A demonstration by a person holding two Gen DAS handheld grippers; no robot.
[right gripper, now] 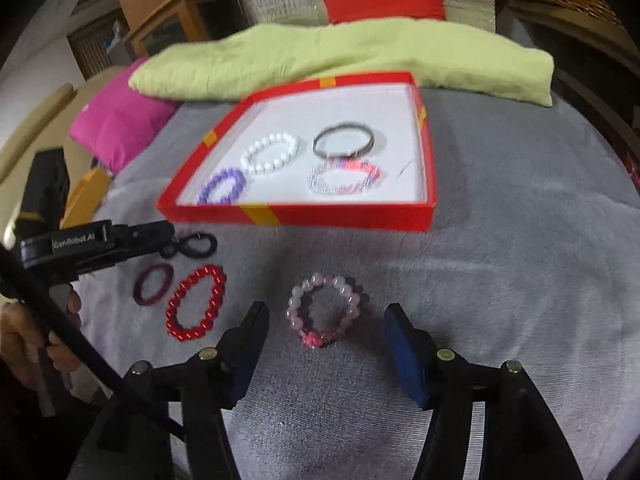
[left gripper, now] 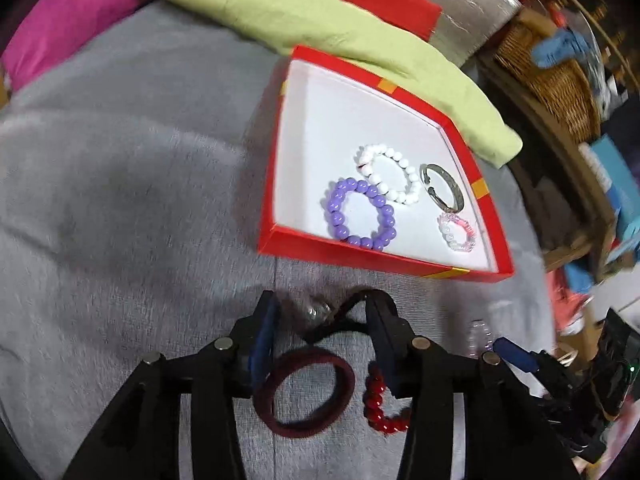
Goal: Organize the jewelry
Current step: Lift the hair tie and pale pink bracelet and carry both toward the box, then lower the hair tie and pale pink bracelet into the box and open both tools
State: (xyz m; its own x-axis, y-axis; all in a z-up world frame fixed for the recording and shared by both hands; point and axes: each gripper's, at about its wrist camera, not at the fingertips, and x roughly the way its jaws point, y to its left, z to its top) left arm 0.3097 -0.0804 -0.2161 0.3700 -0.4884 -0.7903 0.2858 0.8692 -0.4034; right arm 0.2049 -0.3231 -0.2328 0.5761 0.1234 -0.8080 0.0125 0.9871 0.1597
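Only the right wrist view shows the pink bead bracelet (right gripper: 325,312) lying free before the spread right gripper (right gripper: 324,348).

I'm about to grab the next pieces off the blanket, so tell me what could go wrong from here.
1. The right tongs stand open around the pink bead bracelet; closing low may pinch the grey blanket too.
2. The left tongs are open over the black hair tie, with the maroon hair tie and red bead bracelet close by; one could get dragged.
3. Four pieces crowd one end of the red box, so a drop may land on them.
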